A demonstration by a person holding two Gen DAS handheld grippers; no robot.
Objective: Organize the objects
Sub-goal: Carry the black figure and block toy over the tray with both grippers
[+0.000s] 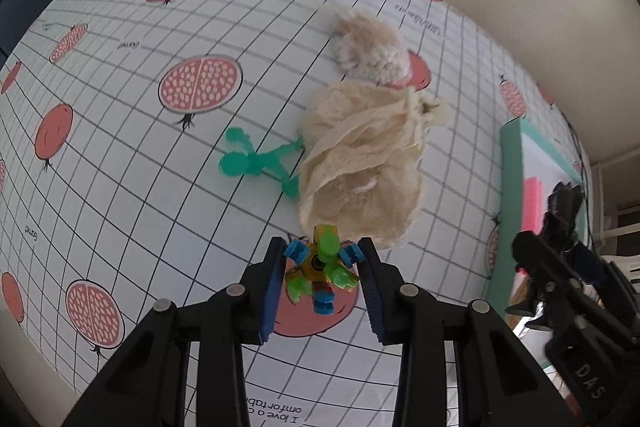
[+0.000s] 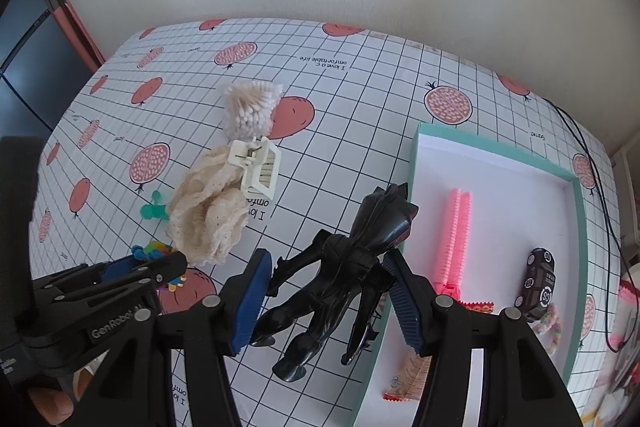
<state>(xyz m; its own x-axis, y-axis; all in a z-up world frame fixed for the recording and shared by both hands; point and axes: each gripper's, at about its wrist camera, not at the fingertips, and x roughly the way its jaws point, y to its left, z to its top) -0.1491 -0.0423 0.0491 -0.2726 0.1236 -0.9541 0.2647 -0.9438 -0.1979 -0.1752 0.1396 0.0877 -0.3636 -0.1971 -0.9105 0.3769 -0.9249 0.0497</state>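
Left claw (image 1: 322,269) clamped on colourful block toy (image 1: 322,273); right claw (image 2: 326,293) gripping black figure (image 2: 340,279) above tray rim (image 2: 404,251).

Black figurine (image 2: 344,279), colourful block toy (image 1: 322,269)

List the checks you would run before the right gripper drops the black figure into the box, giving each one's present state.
1. Right gripper clamped on the black figure: ok.
2. Figure over the box: not ok; mostly over the table, only its head at the rim.
3. Bare landing space beside the pink comb and toy car: ok.
4. Left gripper out of the path: ok; it sits well to the left, around the colourful toy.
5. Left grip secure: cannot tell.
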